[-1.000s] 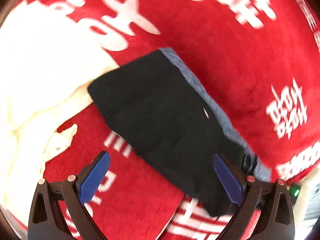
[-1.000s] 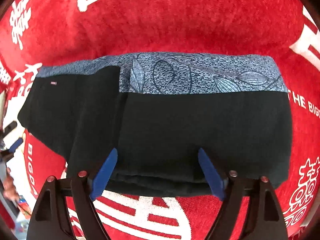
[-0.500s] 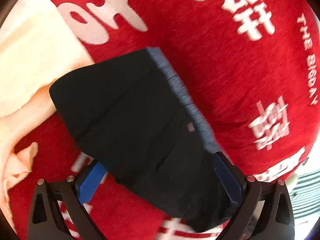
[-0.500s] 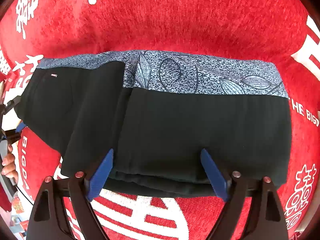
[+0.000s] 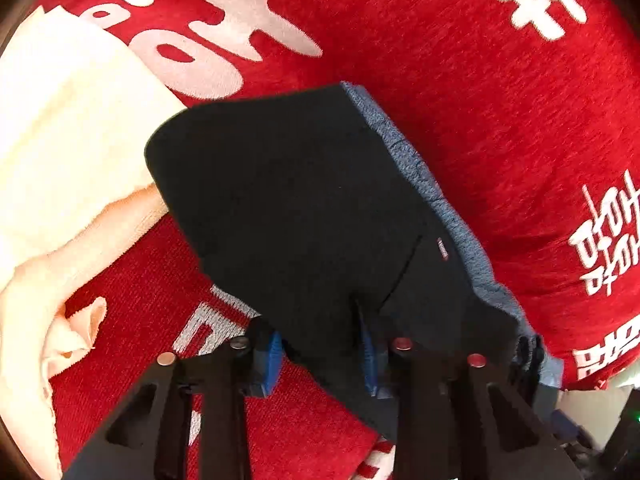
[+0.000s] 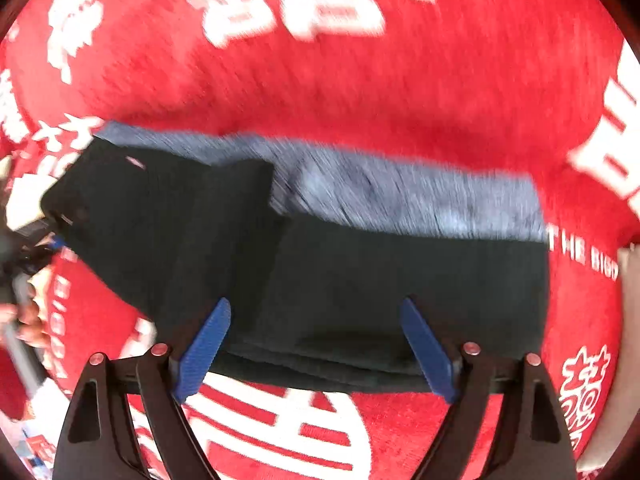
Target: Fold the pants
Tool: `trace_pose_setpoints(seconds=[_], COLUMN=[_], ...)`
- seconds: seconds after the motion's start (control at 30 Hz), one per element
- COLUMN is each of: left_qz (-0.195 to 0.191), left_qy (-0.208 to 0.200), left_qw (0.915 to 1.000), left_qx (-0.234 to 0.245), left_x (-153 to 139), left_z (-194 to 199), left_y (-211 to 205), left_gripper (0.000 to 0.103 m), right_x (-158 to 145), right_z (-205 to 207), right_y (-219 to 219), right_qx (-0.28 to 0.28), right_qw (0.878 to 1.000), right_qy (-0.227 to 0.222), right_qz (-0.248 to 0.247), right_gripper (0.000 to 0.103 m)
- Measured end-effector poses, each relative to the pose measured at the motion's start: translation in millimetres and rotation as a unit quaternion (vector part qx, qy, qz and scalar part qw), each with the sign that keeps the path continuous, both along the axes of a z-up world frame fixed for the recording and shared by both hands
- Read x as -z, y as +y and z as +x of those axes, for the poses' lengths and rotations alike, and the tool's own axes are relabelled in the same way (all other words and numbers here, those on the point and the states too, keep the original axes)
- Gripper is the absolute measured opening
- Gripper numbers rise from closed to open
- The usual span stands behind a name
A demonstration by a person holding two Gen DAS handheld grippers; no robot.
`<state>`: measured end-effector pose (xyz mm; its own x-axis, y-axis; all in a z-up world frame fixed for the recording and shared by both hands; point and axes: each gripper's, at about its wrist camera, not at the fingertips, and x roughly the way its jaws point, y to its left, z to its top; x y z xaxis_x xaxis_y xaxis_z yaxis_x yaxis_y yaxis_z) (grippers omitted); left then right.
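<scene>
The black pants point(image 5: 304, 208) with a blue-grey patterned waistband point(image 5: 448, 216) lie folded on the red cloth. My left gripper point(image 5: 322, 350) is shut on the near edge of the pants, with black fabric pinched between its blue pads. In the right wrist view the pants point(image 6: 360, 272) lie across the middle, waistband point(image 6: 400, 196) on the far side. My right gripper point(image 6: 316, 340) is open, its blue pads spread over the near folded edge. That view is blurred.
The red cloth point(image 5: 480, 80) with white lettering covers the surface. A cream garment point(image 5: 68, 152) lies at the left, touching the pants' far corner. A hand point(image 6: 28, 316) holding the other gripper shows at the left edge of the right wrist view.
My left gripper has closed from wide open onto the near edge of the pants. My right gripper has stayed open and pulled back slightly, its view now blurred.
</scene>
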<state>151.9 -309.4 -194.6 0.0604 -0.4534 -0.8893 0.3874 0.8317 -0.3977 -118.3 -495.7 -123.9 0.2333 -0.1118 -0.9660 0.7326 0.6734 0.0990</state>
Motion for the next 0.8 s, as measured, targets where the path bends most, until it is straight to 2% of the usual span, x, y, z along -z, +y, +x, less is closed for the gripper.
trace_pose_setpoints(seconds=[0.07, 0.1, 0.2, 0.3, 0.43, 0.53, 0.63, 0.8], left_qz=[0.025, 0.044, 0.074, 0.101, 0.133, 0.147, 0.159, 0.167], left_qy=[-0.039, -0.078, -0.153, -0.197, -0.238, -0.253, -0.266, -0.281], left_qw=[0.9986, 0.9948, 0.9811, 0.9675, 0.9497, 0.9412, 0.9336, 0.9265], left_qx=[0.025, 0.048, 0.092, 0.122, 0.155, 0.169, 0.18, 0.186], left_x=[-11.7, -20.5, -37.6, -44.3, -44.2, -47.7, -47.3, -51.0], left_z=[-9.8, -20.7, -43.2, -55.9, -65.9, -67.6, -71.5, -78.2], left_y=[-8.2, -16.4, -29.3, -41.0, -50.6, -47.7, -50.9, -52.4], left_gripper=[0.027, 0.027, 0.026, 0.026, 0.026, 0.026, 0.026, 0.026], right_x=[-16.0, -22.3, -39.4, -52.1, -58.9, -55.3, -50.9, -4.0], right_z=[17.1, 29.4, 73.8, 126.7, 203.0, 264.3, 312.3, 363.0], right_y=[-3.9, -7.3, -17.1, -17.5, -7.7, 12.4, 39.8, 91.5], right_qx=[-0.012, -0.02, -0.038, -0.076, -0.133, -0.187, -0.236, -0.31], right_qw=[1.0, 0.999, 0.996, 0.99, 0.978, 0.962, 0.951, 0.916], right_qy=[-0.013, -0.016, -0.037, -0.042, -0.021, 0.011, 0.043, 0.162], right_qz=[0.014, 0.029, 0.078, 0.115, 0.159, 0.197, 0.193, 0.198], right_gripper=[0.089, 0.089, 0.09, 0.09, 0.09, 0.091, 0.093, 0.093])
